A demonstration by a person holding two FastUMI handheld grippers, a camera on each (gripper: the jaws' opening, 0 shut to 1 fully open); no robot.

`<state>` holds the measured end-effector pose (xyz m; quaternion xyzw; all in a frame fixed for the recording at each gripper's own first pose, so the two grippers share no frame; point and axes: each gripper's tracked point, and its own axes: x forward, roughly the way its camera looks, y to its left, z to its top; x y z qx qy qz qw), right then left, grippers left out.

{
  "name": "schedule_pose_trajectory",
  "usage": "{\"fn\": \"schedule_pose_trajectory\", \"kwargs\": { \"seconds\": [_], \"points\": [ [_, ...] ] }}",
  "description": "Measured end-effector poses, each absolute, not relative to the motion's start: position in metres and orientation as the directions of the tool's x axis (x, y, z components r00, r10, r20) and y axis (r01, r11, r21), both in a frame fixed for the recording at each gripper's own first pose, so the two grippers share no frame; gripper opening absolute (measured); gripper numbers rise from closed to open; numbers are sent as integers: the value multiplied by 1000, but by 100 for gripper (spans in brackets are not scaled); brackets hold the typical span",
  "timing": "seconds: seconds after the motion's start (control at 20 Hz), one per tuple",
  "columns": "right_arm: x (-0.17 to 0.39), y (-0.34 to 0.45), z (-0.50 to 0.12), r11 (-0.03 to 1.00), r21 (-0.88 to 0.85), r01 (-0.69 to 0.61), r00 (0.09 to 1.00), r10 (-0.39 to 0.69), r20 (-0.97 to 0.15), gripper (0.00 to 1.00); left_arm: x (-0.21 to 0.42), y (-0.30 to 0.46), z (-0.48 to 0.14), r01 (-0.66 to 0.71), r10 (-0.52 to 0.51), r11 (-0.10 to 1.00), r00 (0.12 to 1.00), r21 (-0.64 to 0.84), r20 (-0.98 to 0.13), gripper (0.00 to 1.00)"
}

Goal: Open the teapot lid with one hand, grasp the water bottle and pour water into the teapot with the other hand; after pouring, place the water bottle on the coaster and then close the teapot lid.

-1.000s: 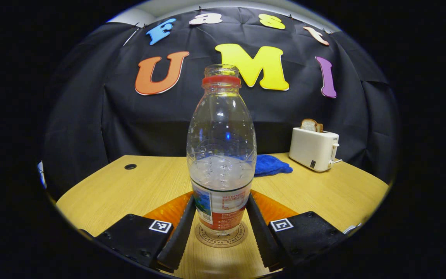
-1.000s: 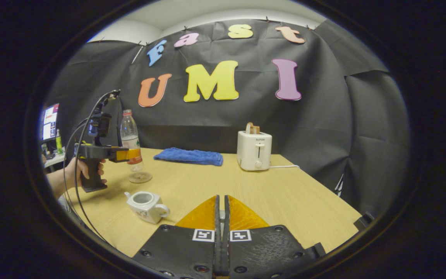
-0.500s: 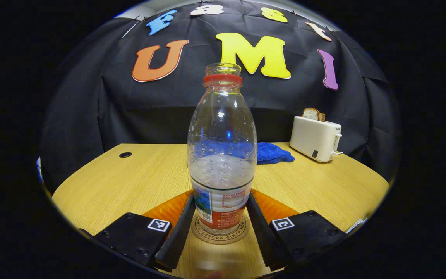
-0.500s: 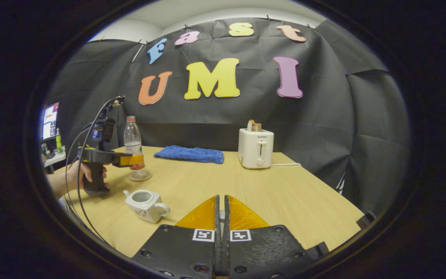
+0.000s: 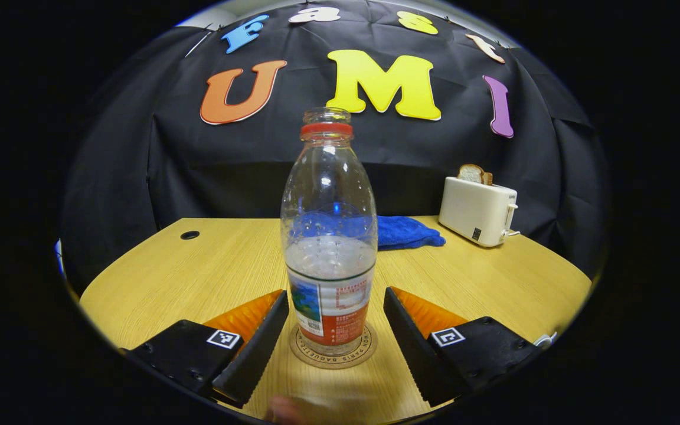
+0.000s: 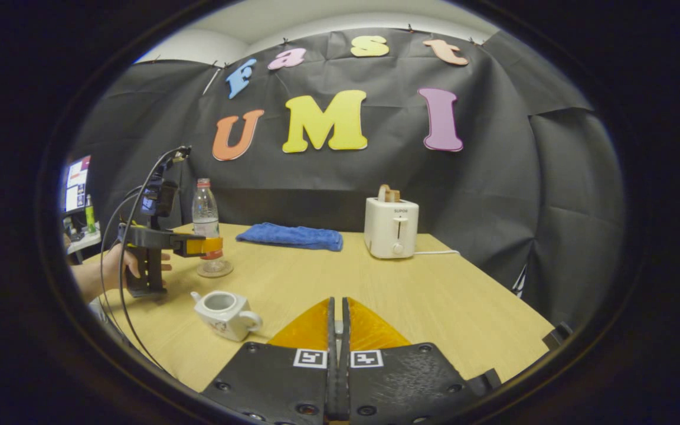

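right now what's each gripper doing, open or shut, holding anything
Left gripper: open, fingers apart on either side of the water bottle, which stands on the coaster.
Right gripper: shut; whether it holds anything cannot be told.

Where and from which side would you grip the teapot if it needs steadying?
Grip the teapot across its squat white body, coming down from above. Its loop handle points toward the right gripper, its spout toward the far left, and the lidless opening faces up, so the two plain flanks are probably the safest faces.

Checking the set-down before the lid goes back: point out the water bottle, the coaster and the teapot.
water bottle [image 5: 329,260]: left gripper view, on its body at the waterline.
coaster [image 5: 349,356]: left gripper view, on its printed front rim.
teapot [image 6: 222,316]: right gripper view, on its side wall.
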<state>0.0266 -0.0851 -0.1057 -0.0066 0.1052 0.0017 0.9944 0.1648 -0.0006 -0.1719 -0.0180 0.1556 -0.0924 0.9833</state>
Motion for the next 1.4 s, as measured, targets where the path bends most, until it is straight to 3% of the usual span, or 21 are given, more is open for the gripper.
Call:
{"fn": "schedule_pose_trajectory", "kwargs": {
  "seconds": [0.25, 0.75, 1.0, 1.4],
  "points": [
    [40, -49, -91, 996, -20, -89, 979, 84, -187, 0, 123, 34, -182, 112, -135, 990, 916, -82, -377, 100],
    [85, 50, -94, 949, -5, -315, 931, 307, -197, 0, 3, 144, -155, -88, 33, 982, 951, -167, -307, 99],
    [84, 68, -107, 940, -21, -339, 920, 327, -215, 0, -24, 182, -150, -154, 123, 984, 951, -89, -283, 98],
    [80, 67, -117, 943, -21, -331, 922, 319, -219, 0, -35, 183, -133, -144, 123, 987, 962, -69, -243, 98]
  ]
}}
